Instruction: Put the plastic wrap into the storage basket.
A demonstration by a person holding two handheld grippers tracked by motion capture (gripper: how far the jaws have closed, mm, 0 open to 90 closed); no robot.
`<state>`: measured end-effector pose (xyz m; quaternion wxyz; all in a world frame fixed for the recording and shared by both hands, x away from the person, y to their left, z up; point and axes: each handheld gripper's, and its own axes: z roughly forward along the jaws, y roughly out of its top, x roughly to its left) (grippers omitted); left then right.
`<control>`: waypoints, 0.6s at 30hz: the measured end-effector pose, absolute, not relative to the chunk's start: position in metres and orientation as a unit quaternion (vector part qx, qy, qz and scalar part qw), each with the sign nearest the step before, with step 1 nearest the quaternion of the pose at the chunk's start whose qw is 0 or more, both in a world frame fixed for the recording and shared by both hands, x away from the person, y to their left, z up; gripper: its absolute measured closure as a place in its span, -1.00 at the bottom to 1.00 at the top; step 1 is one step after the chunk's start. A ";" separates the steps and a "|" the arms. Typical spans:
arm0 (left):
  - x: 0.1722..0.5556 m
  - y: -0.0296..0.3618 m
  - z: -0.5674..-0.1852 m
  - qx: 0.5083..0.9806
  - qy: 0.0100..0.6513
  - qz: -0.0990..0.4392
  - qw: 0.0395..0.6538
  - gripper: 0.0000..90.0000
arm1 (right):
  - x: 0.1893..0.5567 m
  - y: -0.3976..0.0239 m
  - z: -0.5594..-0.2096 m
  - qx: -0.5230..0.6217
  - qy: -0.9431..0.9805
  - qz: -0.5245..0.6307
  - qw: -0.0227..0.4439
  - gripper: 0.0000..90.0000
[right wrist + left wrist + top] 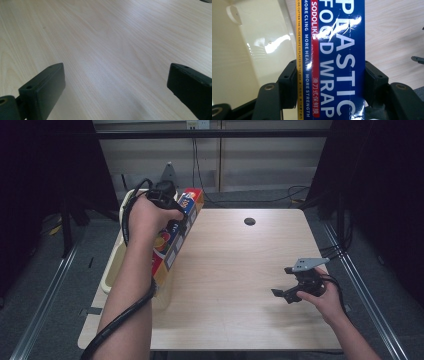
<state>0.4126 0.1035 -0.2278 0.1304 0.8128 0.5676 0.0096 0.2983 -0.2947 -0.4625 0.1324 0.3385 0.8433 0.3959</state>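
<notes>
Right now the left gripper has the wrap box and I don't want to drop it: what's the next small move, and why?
Probably swing the box further over the cream bin before opening. The left gripper is shut on it, and it hangs along the bin's rim beside the table. The right gripper rests open, apart.

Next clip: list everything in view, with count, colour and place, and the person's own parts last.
plastic food wrap box: one, blue with red and yellow strips, clamped in the left gripper above the table's left edge
bin: one, cream, beside the table's left edge
table: one, light wood, centre
hole in the table: one, dark, far side
left gripper: one, black, shut on the box
right gripper: one, black, jaws apart over bare wood, near right
forearms: two, entering from the bottom of the high view
</notes>
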 end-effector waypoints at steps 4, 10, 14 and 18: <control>0.413 0.108 -0.224 0.810 0.573 0.013 0.127 -0.10 | 0.298 -0.294 -0.463 0.338 0.844 0.394 0.136 -0.97; 0.413 0.114 -0.221 0.803 0.582 0.019 0.129 -0.10 | 0.298 -0.295 -0.463 0.337 0.844 0.396 0.135 -0.97; 0.413 0.119 -0.218 0.796 0.590 0.019 0.132 -0.10 | 0.298 -0.295 -0.463 0.337 0.844 0.395 0.134 -0.97; 0.413 0.125 -0.216 0.795 0.592 0.024 0.129 -0.10 | 0.298 -0.294 -0.463 0.336 0.845 0.394 0.134 -0.97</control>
